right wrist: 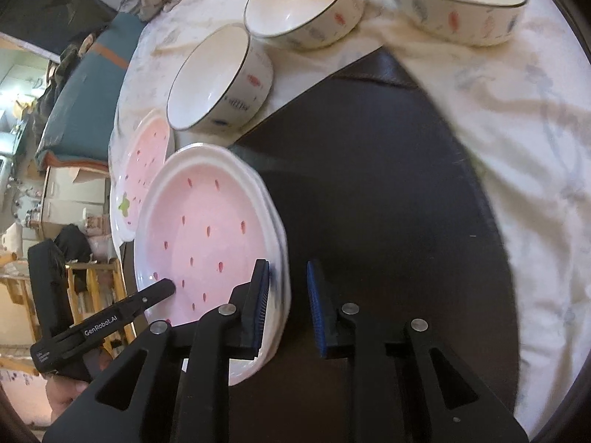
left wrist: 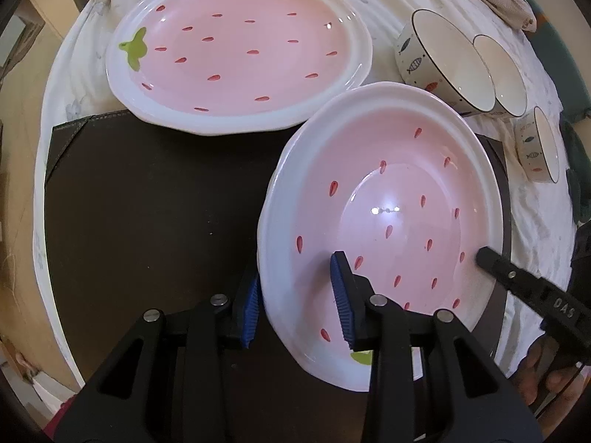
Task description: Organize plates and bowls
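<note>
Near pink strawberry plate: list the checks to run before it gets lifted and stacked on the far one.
1. Left gripper jaws straddle the rim of the near pink strawberry-pattern ceramic plate: ok.
2. Right gripper jaws straddle the opposite rim: ok.
3. Jaws shut on the rim: not ok, both gape wider than it.
4. Far pink strawberry-pattern ceramic plate bare inside: ok.
5. Nearest white fish-pattern ceramic bowl apart from the near plate: cannot tell.
6. Near plate flat on the dark brown mat: cannot tell.
</note>
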The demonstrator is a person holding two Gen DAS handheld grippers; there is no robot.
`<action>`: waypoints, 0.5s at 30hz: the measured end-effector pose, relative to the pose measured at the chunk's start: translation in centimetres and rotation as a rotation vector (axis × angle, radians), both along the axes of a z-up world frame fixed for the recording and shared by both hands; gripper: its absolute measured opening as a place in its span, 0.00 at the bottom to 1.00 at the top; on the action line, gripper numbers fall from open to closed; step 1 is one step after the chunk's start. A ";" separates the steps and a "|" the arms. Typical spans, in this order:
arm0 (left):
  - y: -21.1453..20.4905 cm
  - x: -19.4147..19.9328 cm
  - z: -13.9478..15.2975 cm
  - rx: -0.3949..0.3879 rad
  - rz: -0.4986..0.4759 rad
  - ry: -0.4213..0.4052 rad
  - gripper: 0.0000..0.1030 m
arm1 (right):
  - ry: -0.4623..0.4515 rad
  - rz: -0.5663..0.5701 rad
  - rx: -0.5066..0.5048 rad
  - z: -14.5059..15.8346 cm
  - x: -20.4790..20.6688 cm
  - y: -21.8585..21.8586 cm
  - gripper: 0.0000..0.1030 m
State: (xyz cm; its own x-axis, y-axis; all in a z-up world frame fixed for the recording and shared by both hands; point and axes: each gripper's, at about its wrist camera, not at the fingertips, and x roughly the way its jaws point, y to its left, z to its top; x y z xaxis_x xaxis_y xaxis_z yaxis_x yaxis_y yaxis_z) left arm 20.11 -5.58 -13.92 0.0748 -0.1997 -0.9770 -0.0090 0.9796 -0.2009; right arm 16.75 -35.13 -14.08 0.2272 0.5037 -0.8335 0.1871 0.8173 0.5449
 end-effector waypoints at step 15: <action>-0.8 0.1 -0.3 0.005 -0.031 -0.018 0.33 | -0.038 0.132 -0.151 -0.2 0.7 4.1 0.38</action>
